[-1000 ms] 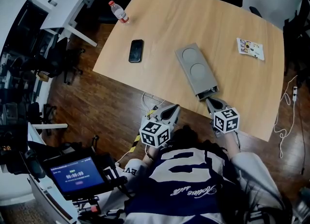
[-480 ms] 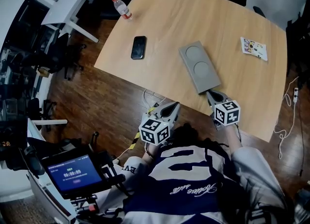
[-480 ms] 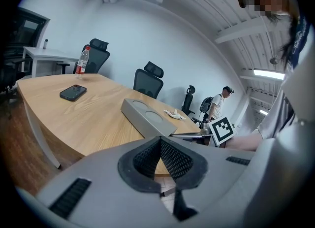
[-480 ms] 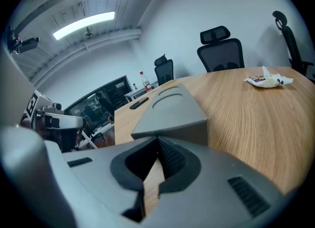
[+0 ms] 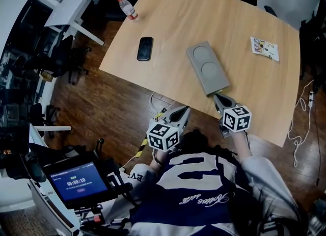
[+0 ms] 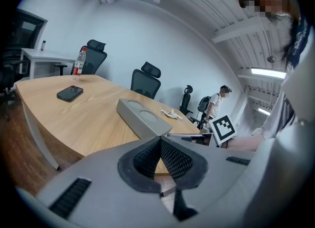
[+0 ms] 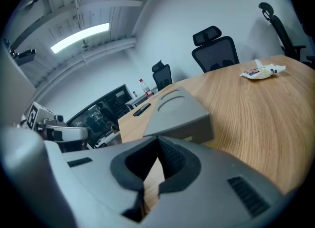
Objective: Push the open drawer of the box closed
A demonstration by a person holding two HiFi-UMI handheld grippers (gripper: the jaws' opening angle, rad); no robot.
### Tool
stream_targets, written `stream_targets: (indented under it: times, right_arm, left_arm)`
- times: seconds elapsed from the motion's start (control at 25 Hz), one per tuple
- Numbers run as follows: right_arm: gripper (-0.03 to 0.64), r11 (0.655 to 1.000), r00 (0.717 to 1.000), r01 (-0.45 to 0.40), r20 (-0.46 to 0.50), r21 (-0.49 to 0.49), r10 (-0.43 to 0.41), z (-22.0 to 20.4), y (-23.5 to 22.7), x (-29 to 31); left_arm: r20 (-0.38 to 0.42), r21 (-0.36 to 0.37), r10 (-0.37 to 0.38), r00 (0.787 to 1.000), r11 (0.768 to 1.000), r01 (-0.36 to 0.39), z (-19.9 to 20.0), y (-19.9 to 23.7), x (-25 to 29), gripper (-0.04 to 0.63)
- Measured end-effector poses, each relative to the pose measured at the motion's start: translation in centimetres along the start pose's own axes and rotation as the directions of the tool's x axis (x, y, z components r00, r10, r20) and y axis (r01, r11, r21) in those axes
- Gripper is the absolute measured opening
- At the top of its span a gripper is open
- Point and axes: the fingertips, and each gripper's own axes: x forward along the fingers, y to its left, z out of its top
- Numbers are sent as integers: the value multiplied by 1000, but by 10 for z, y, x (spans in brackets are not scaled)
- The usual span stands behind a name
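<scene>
The grey box, with two round recesses in its lid, lies slantwise near the table's front edge. Its drawer end faces me and looks flush with the body. My right gripper is shut and empty, its tips right at that near end; in the right gripper view the box fills the space just beyond the jaws. My left gripper is shut and empty, held off the table's edge to the left of the box, apart from it.
A black phone lies on the table's left part and a water bottle stands at its far left corner. A printed packet is at the far right. Office chairs stand behind the table. A screen rig sits low left.
The drawer that stuck out of the box's near end a second ago is now pushed in. My right gripper moved forward against it. The box slid slightly away.
</scene>
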Motion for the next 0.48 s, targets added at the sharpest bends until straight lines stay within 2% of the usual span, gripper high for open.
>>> stream_targets:
  times: [0.2,0.48]
  right_arm:
    - [-2,1000,999,-24,31,-2,24,-1,17,-37]
    - [-2,999,997,-45,62,-11,46,-10,17,-89]
  left_arm:
    - [10,10,4,1000,1000,-4,-2,-25,-9,3]
    - [17,21,-12,1000,1000,11,-17,-69,-3,3]
